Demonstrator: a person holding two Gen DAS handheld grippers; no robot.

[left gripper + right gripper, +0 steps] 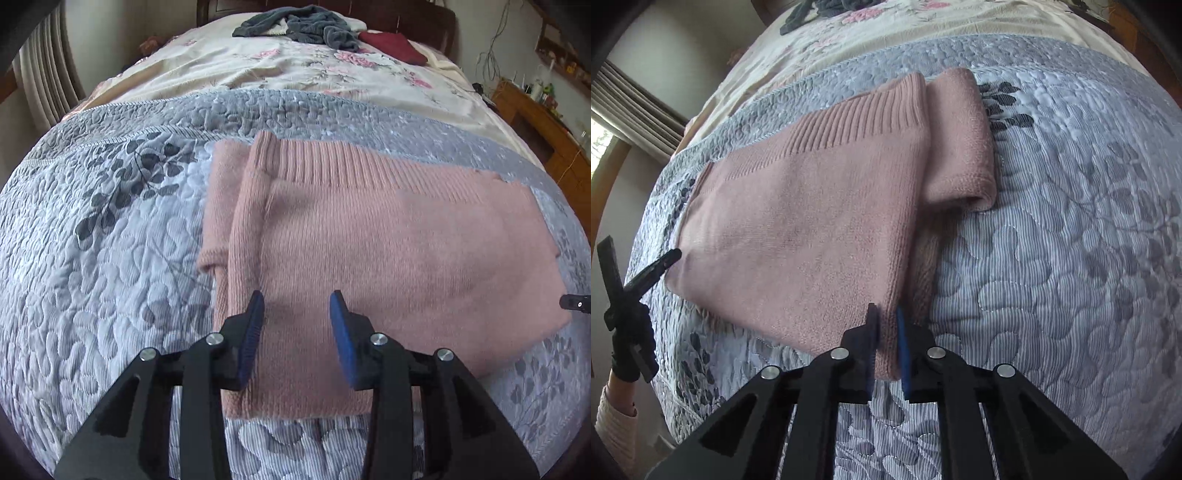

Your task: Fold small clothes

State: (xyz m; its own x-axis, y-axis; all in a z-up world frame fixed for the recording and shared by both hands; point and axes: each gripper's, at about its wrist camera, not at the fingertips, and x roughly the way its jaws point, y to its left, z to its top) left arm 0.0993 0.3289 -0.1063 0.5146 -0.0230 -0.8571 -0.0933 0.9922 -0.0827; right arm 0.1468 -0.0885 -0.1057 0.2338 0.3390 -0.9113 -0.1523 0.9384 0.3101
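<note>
I could read no text, label, brand or number anywhere in either of my wrist views; nothing on the bed or around it carried legible writing.

A grey quilted bedspread (110, 258) with a dark leaf print covers the near end of the bed; beyond the bedspread lies a cream blanket (258, 70) with pink flowers; at the blanket's far end sits a crumpled dark teal garment (295, 24), and just right of it a dark red cloth (395, 44); right of the bed stands a wooden cabinet (543, 122); left of the bed hang pale curtains (48, 74).
</note>
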